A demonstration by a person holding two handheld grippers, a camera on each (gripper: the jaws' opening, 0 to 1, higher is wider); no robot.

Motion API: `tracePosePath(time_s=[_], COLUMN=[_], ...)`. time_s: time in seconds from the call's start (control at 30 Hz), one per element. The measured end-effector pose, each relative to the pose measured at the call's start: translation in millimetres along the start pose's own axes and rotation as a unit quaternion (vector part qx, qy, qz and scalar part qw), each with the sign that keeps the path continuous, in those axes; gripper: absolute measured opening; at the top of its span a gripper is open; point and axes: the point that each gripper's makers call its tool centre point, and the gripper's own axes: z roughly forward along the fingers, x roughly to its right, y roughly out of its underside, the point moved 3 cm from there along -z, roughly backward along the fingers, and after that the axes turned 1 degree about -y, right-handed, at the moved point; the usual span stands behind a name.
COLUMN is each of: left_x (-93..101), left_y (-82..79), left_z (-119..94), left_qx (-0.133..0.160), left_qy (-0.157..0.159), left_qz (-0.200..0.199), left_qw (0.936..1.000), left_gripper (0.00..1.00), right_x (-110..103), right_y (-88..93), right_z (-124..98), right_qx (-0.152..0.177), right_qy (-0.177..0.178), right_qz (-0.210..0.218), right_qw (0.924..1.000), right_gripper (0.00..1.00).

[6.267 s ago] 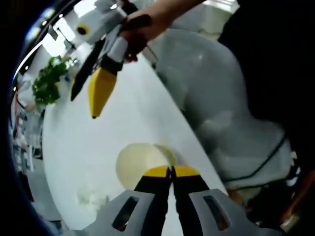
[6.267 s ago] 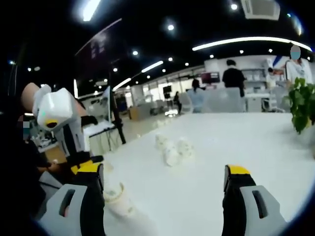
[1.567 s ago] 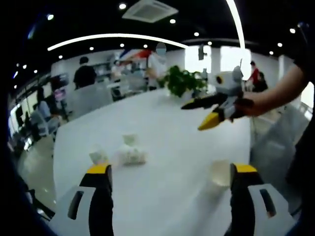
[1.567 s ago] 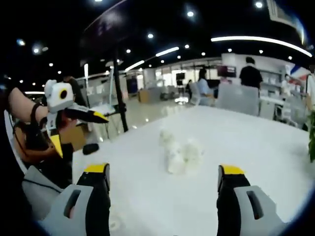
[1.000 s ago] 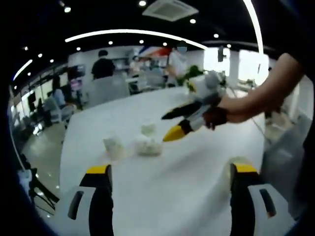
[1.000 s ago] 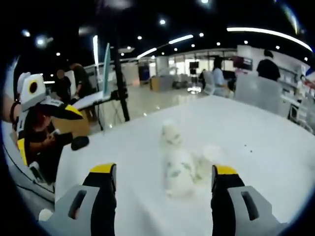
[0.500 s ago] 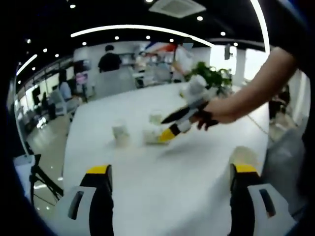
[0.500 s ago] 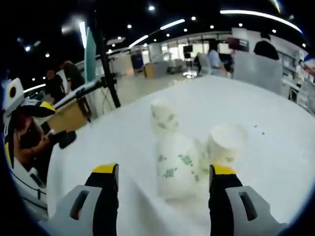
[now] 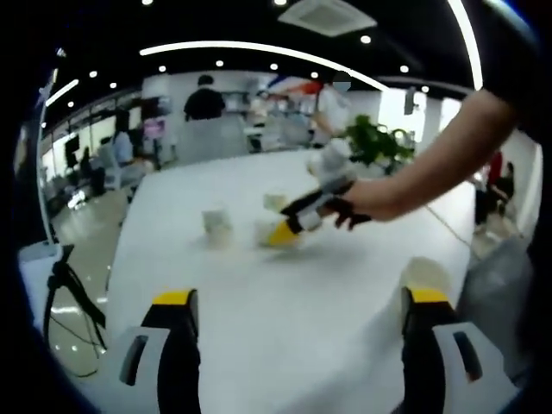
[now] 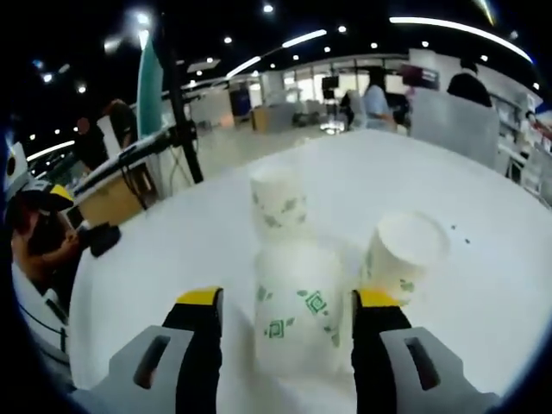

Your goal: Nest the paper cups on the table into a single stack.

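Observation:
Several white paper cups with green marks stand on the white table (image 10: 483,285). In the right gripper view the nearest cup (image 10: 297,319) sits between the jaws of my right gripper (image 10: 288,298), which is open and close on either side of it. Behind it stands a second cup (image 10: 278,203), and a third cup (image 10: 402,248) leans at the right with its mouth toward me. In the left gripper view a hand holds that right gripper (image 9: 289,228) at the cup cluster (image 9: 267,231), with one cup (image 9: 216,226) apart to the left. My left gripper (image 9: 300,297) is open and holds nothing; a cup (image 9: 424,272) stands by its right jaw.
A potted plant (image 9: 373,142) stands at the table's far end. A dark tripod (image 9: 65,285) stands off the table's left edge. People and chairs (image 9: 207,138) are beyond the table. A dark stand (image 10: 177,112) rises past the table's far left edge.
My right gripper has moved forward to the cup cluster and its jaws have narrowed around the nearest cup. The left gripper stays open and has hardly moved.

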Motion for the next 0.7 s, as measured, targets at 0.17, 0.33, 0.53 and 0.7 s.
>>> tracePosePath(time_s=[0.17,0.33,0.53,0.7], left_x=[1.1,2.3,4.8,6.9], left_y=[4.2,6.0,5.6,0.2], left_z=[-2.4,-5.1,-4.6,-3.8], left_qx=[-0.005,-0.007,-0.006,-0.005], left_qy=[-0.002,-0.005,-0.003,0.002], left_qz=[-0.001,-0.002,-0.007,-0.001], left_qw=[1.0000,1.0000,1.0000,1.0000], left_gripper=[0.97,0.97,0.97,0.97], right_x=[-2.7,-6.5,-11.7,-18.7], right_y=[2.7,3.9,3.5,-2.5], right_z=[0.5,-3.7,-7.9,-15.4], right_qx=[-0.009,-0.013,-0.014,-0.005], right_qy=[-0.002,-0.008,-0.019,-0.034], right_qz=[-0.009,0.006,0.003,0.018], right_qw=[0.9999,0.9999,0.9997,0.9992], right_gripper=[0.48,0.38,0.36,0.34])
